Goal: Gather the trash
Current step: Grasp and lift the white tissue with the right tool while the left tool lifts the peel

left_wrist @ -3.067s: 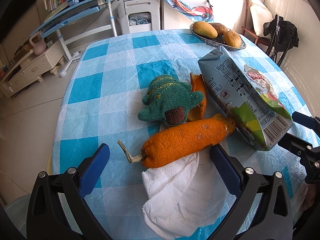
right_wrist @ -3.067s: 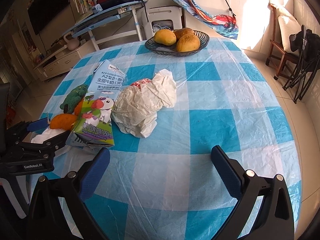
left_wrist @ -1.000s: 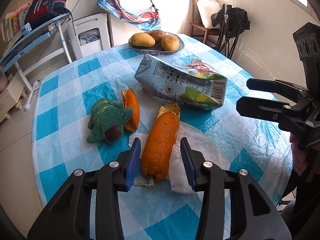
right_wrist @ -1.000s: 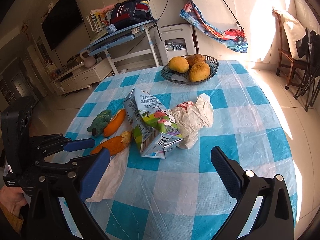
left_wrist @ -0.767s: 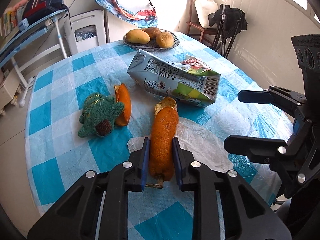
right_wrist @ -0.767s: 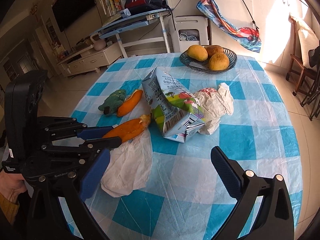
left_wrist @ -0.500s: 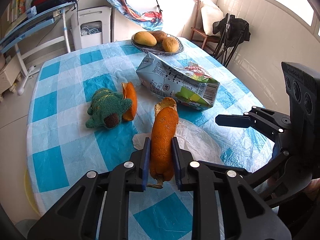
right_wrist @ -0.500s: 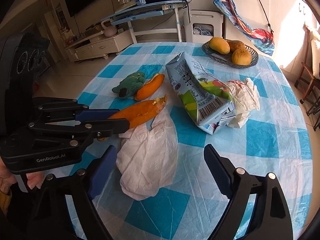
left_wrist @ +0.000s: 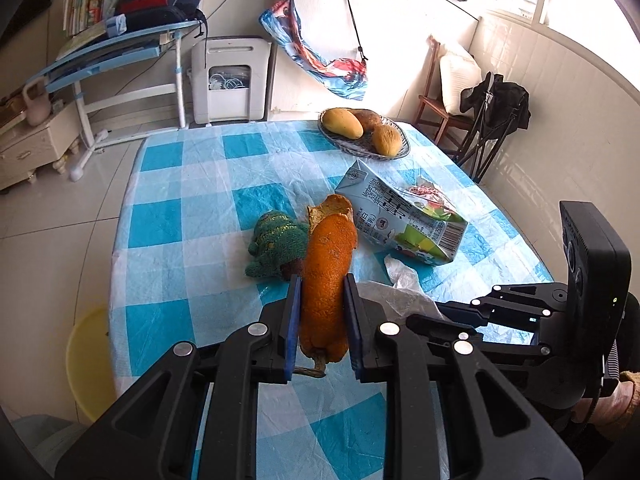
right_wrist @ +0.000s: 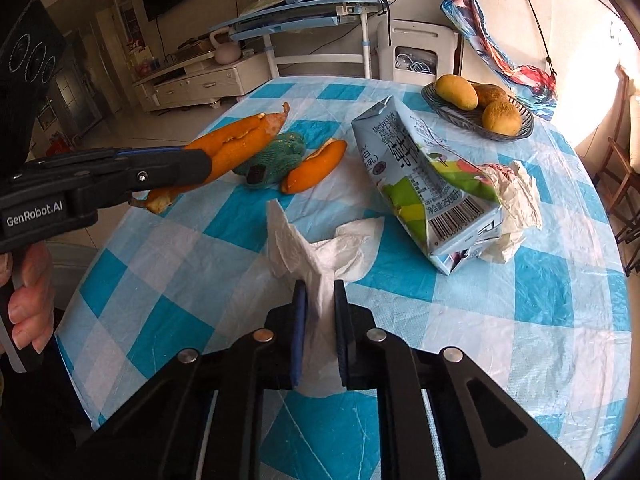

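Observation:
My left gripper [left_wrist: 319,292] is shut on a long orange peel [left_wrist: 326,280] and holds it above the table; it also shows in the right wrist view [right_wrist: 236,146]. My right gripper [right_wrist: 320,294] is shut on a white paper napkin [right_wrist: 316,252] and lifts one end off the checked tablecloth [right_wrist: 500,320]. A crushed milk carton [right_wrist: 424,176] lies on its side with a crumpled white wrapper [right_wrist: 512,196] behind it. A second orange peel [right_wrist: 316,166] and a green knitted toy [right_wrist: 276,158] lie beyond the napkin.
A bowl of fruit [left_wrist: 364,132] stands at the far edge of the table. A yellow bin [left_wrist: 86,360] sits on the floor at the table's left, and a grey bin rim [left_wrist: 44,440] shows below it. A chair and black bag [left_wrist: 496,108] stand at the right.
My left gripper closed on the long orange peel and lifted it off the napkin. My right gripper moved in and shut on the white napkin, raising one end.

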A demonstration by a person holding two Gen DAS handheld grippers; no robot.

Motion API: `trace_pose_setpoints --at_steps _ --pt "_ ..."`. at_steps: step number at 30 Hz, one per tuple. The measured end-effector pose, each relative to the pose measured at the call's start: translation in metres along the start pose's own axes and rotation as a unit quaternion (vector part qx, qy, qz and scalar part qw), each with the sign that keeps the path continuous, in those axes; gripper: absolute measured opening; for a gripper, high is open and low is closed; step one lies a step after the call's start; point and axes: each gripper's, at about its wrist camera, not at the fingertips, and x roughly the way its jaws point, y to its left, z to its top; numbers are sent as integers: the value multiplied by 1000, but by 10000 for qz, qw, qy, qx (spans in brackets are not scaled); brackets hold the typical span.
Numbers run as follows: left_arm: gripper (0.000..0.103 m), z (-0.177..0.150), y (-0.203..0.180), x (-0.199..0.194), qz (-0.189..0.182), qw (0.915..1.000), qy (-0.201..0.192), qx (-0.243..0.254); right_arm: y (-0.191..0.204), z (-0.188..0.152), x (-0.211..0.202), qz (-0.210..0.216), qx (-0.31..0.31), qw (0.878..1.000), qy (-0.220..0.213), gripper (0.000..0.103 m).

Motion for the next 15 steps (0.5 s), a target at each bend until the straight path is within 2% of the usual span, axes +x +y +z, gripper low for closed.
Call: trace_pose_setpoints --at_steps 4,10,15 --pt "20 1 -1 -7 107 9998 -134 24 -5 0 -7 92 180 9997 -120 13" --pt "20 6 9 -21 253 9984 -457 -215 -10 5 -8 351 555 9976 -240 13" --pt "20 8 19 -30 371 9968 -596 -372 -3 12 -14 517 588 9959 -454 13"
